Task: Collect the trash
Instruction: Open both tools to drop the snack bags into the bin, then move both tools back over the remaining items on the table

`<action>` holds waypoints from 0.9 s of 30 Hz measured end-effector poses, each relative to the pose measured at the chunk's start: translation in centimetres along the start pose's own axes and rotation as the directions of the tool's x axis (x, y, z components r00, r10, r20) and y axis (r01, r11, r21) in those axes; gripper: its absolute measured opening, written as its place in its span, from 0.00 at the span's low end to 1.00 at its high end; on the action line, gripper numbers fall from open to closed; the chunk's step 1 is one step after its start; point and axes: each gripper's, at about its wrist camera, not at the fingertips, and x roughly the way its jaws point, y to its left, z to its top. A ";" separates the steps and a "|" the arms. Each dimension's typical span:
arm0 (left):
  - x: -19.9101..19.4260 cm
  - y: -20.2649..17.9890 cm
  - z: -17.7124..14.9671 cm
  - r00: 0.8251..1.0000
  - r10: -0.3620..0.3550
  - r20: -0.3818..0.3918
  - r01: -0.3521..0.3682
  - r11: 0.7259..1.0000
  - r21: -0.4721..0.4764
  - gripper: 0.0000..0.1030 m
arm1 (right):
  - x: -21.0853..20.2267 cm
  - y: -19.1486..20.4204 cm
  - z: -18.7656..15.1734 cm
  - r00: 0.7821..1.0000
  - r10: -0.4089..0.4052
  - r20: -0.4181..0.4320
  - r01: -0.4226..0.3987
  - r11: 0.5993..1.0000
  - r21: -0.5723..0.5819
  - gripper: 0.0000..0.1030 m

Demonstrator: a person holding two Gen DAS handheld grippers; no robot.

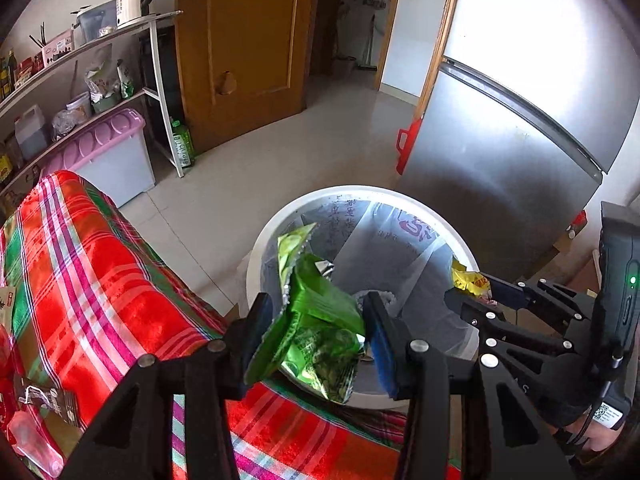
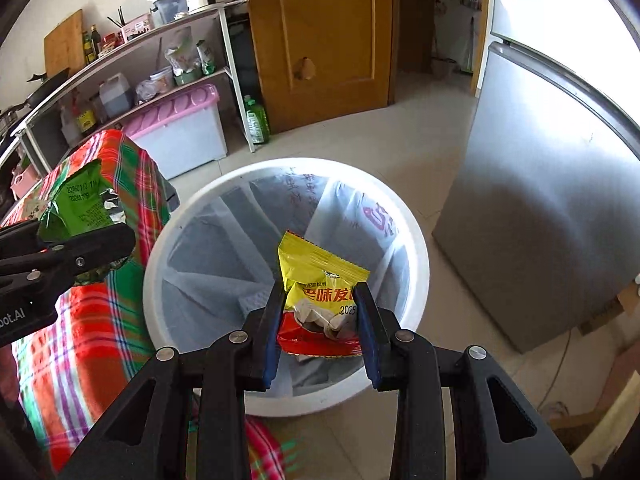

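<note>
Tools (image 1: 316, 320) (image 2: 320, 312) pinch wrappers (image 1: 316, 320) (image 2: 320, 276) over bin (image 2: 192, 208).

Tiled floor (image 2: 352, 148) — white bin (image 2: 416, 248), fridge (image 2: 540, 200)

Right gripper (image 2: 318, 316) at lower centre, jaws clamped on a yellow-and-red snack wrapper (image 2: 320, 280), held over the white bin (image 2: 160, 248) with its clear liner. Left gripper (image 2: 86, 244) at the left edge, gripping a crumpled green wrapper (image 2: 82, 204) over the red plaid cloth (image 2: 92, 328). Fridge (image 2: 532, 200) at right, wooden door (image 2: 324, 40) top centre, pink-lidded storage box (image 2: 180, 132) upper left.
</note>
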 end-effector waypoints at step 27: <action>-3.1 1.2 -0.9 0.998 0.038 0.050 -0.037 0.999 -0.028 0.73 | -1.9 0.6 -0.6 0.999 0.038 0.034 -0.040 0.998 0.055 0.50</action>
